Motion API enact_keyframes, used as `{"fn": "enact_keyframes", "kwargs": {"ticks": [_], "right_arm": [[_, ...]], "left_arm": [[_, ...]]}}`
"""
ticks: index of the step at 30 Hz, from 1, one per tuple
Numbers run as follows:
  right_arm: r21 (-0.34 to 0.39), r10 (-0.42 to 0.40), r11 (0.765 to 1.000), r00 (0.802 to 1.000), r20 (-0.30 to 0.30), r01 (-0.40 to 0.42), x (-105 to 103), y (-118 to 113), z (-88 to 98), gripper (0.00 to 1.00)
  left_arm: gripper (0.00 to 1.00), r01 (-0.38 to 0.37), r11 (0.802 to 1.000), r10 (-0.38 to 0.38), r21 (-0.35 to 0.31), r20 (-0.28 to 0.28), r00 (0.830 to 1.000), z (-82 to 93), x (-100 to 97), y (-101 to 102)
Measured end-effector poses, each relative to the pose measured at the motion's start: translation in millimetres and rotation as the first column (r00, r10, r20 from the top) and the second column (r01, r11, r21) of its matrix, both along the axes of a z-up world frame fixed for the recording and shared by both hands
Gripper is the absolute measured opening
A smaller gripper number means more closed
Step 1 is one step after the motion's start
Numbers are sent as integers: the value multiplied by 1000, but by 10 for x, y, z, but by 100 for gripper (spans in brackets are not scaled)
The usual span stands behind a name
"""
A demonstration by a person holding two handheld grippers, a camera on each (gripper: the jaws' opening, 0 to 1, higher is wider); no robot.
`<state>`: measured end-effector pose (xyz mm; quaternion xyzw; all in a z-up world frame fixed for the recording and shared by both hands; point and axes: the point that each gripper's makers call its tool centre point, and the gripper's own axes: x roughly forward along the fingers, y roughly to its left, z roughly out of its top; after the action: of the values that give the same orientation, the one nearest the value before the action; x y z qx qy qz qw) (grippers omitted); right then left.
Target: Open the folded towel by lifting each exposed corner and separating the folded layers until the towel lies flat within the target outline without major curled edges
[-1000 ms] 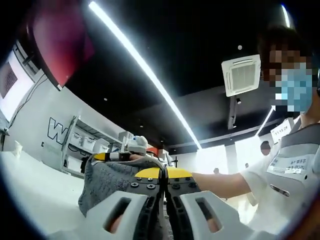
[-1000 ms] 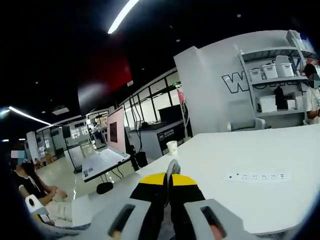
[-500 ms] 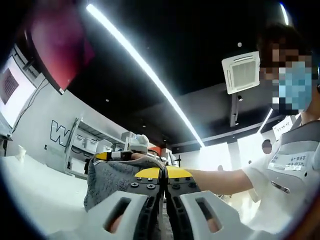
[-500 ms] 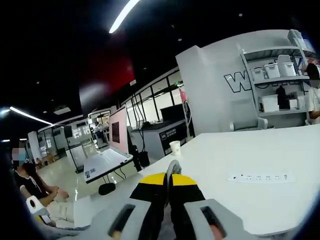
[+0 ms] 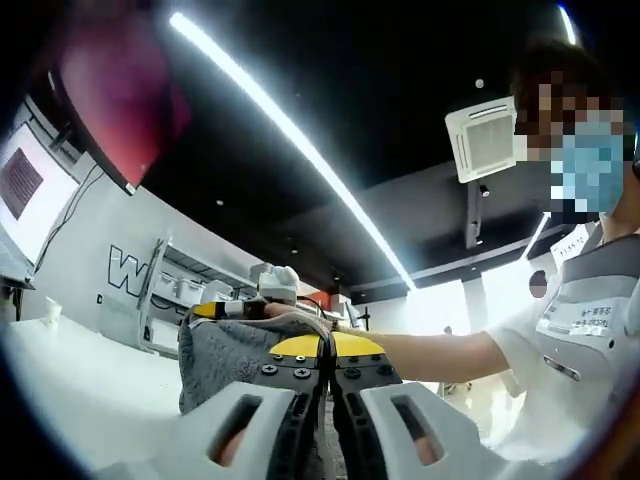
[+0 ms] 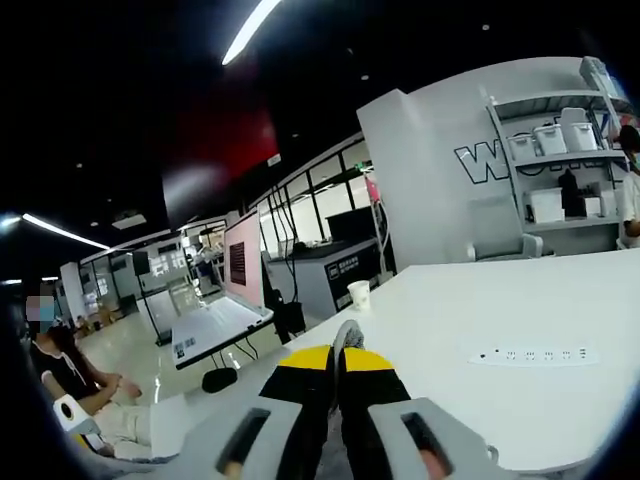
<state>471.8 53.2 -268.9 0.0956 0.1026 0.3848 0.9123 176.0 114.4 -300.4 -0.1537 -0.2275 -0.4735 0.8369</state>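
**Two grippers pinch one grey towel above the white table**

Both grippers have their jaws pressed together on cloth. In the left gripper view, the left gripper has its yellow-tipped jaws closed on the upper edge of the grey towel, with no gap visible between them. The towel hangs raised above the white table, bunched in folds to the left of the jaws, and its far top edge runs up to the right gripper, which appears beyond it with a yellow tip and a white body. A person's forearm reaches in from the right toward that far gripper, and the person's white shirt stands at the right of the table.

In the right gripper view, the right gripper likewise has its jaws closed tight, a thin sliver of grey towel poking up between the yellow tips. Beyond it on the table stands a paper cup near the far edge, and a white power strip lies to the right of the jaws. Shelves with white bins stand behind the table against the wall.
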Motion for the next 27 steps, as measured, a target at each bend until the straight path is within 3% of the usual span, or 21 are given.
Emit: {"fn": "enact_keyframes", "kwargs": {"ticks": [15, 27], "right_arm": [[7, 20, 1000, 999, -27, -20, -12, 220, -214, 0], [15, 28, 1000, 998, -48, -27, 53, 259, -306, 0]], "left_arm": [[0, -40, 999, 40, 19, -18, 999, -123, 13, 149], [0, -68, 997, 69, 42, -20, 997, -181, 41, 214]]}}
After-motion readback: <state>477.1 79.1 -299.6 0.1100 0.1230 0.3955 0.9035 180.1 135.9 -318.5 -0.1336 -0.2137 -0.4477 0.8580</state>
